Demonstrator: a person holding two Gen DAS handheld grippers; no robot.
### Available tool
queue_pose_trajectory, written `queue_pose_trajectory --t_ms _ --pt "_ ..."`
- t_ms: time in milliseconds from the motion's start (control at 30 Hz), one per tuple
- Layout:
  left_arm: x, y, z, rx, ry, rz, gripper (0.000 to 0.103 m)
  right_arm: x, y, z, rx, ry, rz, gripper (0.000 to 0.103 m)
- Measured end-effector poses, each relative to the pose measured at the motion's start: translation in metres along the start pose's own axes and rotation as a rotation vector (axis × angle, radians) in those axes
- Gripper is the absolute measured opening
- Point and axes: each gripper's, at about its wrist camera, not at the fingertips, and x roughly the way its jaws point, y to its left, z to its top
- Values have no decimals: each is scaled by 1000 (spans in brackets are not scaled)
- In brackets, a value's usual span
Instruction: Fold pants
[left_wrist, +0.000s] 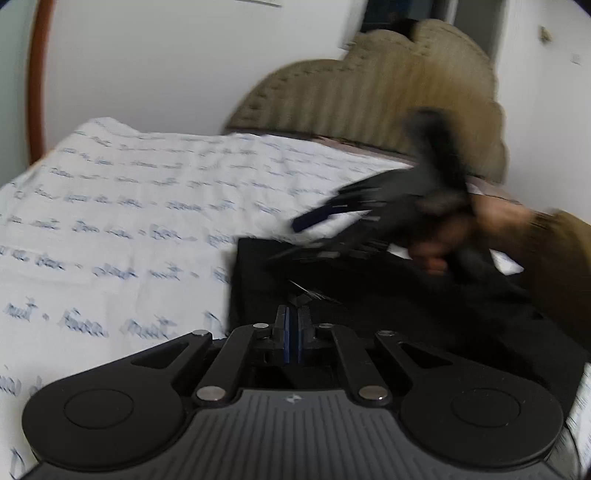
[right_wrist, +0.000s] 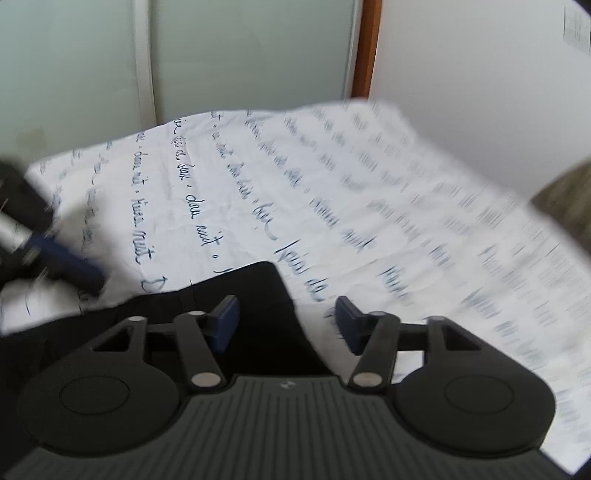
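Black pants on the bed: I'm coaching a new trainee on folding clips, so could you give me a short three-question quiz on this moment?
1. True or false: the left gripper has its jaws shut.
2. Multiple choice: where are the black pants in the right wrist view? A) hanging from the headboard B) lying on the white sheet with blue handwriting C) on the floor
3. Fill in: the right gripper has its jaws ____, with the pants edge below them and nothing pinched.

Key: 1 true; 2 B; 3 open
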Motion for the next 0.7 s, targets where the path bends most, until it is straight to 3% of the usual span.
queue_pose_trajectory --t_ms 67,100,167,267,300,433,467,533,567,633,700 --pt "-4 -11 -5 54 12 -64 6 23 -10 -3 75 50 73 73" --pt "-2 -16 -9 76 16 -90 8 33 -12 -5 90 66 97 41" --pt "10 -26 -17 107 61 -98 13 40 -10 -7 101 57 133 15" --pt "42 -23 -29 93 154 -28 13 31 -3 -1 53 -2 73 11" --pt "50 -15 -31 48 178 -39 13 24 2 2 28 -22 42 10" --pt "49 6 -22 -120 155 -70 13 -6 31 19 -112 -127 -79 10" --pt "44 5 -20 -132 141 -76 13 -14 42 20 -162 -152 -115 10" --pt "37 -6 -15 -49 89 -85 13 -23 60 25 -233 -184 -172 10" --pt "37 -9 -13 -14 76 -46 13 -29 66 26 -255 -197 -193 10" --pt "40 0 -13 -48 92 5 13 -42 78 26 -287 -236 -234 10" --pt "42 19 -15 -135 102 -40 13 -55 88 24 -285 -267 -243 9"
